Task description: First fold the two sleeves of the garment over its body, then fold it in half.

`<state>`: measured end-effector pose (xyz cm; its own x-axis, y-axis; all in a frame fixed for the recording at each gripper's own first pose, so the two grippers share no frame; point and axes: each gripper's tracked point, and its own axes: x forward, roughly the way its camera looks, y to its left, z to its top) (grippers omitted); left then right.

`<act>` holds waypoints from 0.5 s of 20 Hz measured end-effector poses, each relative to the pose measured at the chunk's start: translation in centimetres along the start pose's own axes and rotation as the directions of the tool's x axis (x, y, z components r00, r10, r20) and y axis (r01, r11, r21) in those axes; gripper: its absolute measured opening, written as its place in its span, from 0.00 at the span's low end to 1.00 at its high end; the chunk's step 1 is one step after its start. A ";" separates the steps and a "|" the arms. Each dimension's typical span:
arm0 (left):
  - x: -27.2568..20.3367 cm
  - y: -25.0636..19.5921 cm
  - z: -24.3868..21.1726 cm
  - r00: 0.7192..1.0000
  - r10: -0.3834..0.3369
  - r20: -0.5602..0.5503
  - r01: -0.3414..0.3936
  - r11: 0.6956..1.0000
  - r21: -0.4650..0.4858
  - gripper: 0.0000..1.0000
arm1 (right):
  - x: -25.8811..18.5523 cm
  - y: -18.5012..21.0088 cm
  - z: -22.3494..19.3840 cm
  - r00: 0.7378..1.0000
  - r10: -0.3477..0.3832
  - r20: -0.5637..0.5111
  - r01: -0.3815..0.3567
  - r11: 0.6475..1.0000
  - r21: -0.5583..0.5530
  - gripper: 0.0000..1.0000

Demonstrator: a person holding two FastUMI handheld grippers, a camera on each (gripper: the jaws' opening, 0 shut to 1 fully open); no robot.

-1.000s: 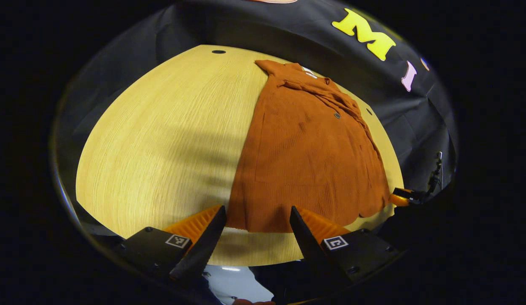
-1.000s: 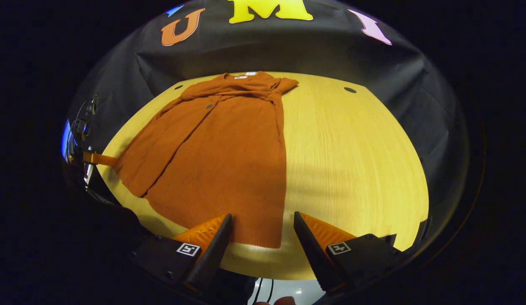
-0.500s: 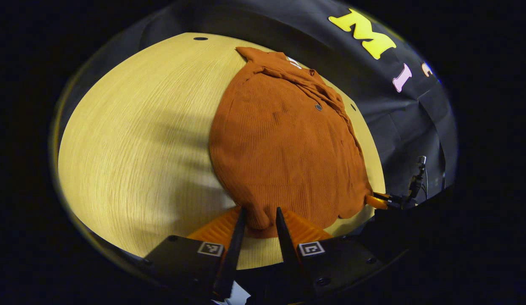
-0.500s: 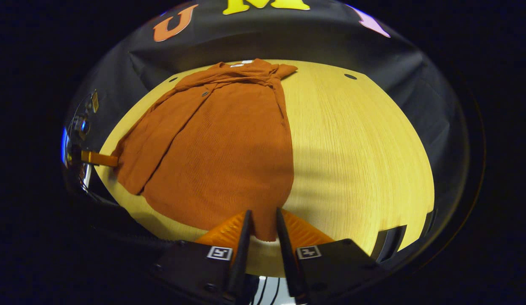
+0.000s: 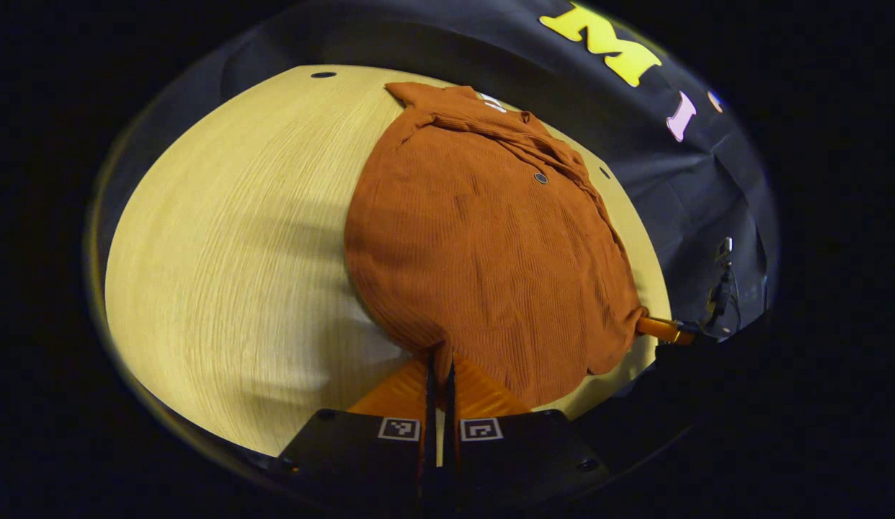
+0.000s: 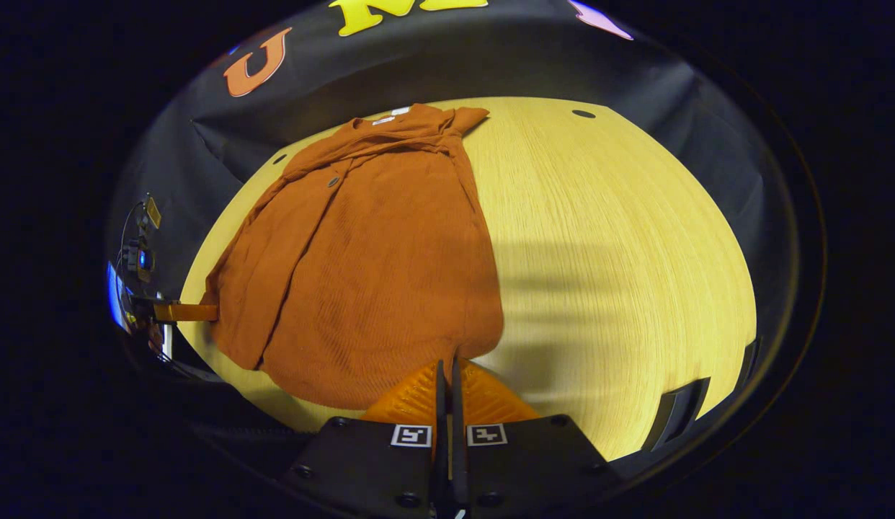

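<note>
A rust-orange ribbed garment (image 5: 483,238) lies lengthwise on the wooden table (image 5: 224,238), collar at the far end, hem toward me. In the left gripper view my left gripper (image 5: 439,355) is shut on the near hem corner, which bunches up between the fingers. The right gripper (image 5: 664,330) pinches the other hem corner at the right edge. In the right gripper view the garment (image 6: 375,252) has a long strip folded along its left side. My right gripper (image 6: 447,362) is shut on its near hem corner, and the left gripper (image 6: 184,312) holds the far-left corner.
Bare table (image 6: 613,238) spreads to the right of the garment in the right gripper view, to its left in the left gripper view. Small dark holes (image 5: 323,74) (image 6: 583,113) sit near the table's far corners. Black cloth wall (image 5: 433,43) backs the table.
Both grippers went from wide open to shut on the hem corners. The hem now puckers and curves toward each gripper.
</note>
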<state>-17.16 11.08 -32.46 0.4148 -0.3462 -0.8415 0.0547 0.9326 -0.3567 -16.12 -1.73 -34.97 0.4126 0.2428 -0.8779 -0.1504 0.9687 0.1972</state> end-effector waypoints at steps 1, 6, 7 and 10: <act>-0.3 -0.3 0.7 1.000 0.003 0.010 -0.003 1.000 0.013 0.06 | -0.4 0.3 0.9 1.000 0.011 0.023 -0.011 1.000 -0.004 0.03; -1.7 -2.2 5.0 0.995 -0.030 0.097 0.023 0.997 0.076 0.04 | -2.1 1.5 5.3 0.993 0.050 0.111 -0.047 0.998 -0.033 0.04; -2.0 -2.5 6.1 0.993 -0.036 0.115 0.025 0.996 0.089 0.04 | -2.3 1.7 6.1 0.991 0.055 0.124 -0.051 0.998 -0.037 0.03; -3.2 -3.3 10.0 0.982 -0.045 0.185 0.024 0.993 0.114 0.04 | -3.2 1.8 8.5 0.984 0.060 0.170 -0.055 0.998 -0.033 0.03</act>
<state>-9.55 10.08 -24.53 0.5727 -0.3626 -0.7352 0.1675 0.9297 -0.3280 -10.08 -0.37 -28.13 0.5492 0.3058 -0.7777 -0.2025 0.9516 0.2311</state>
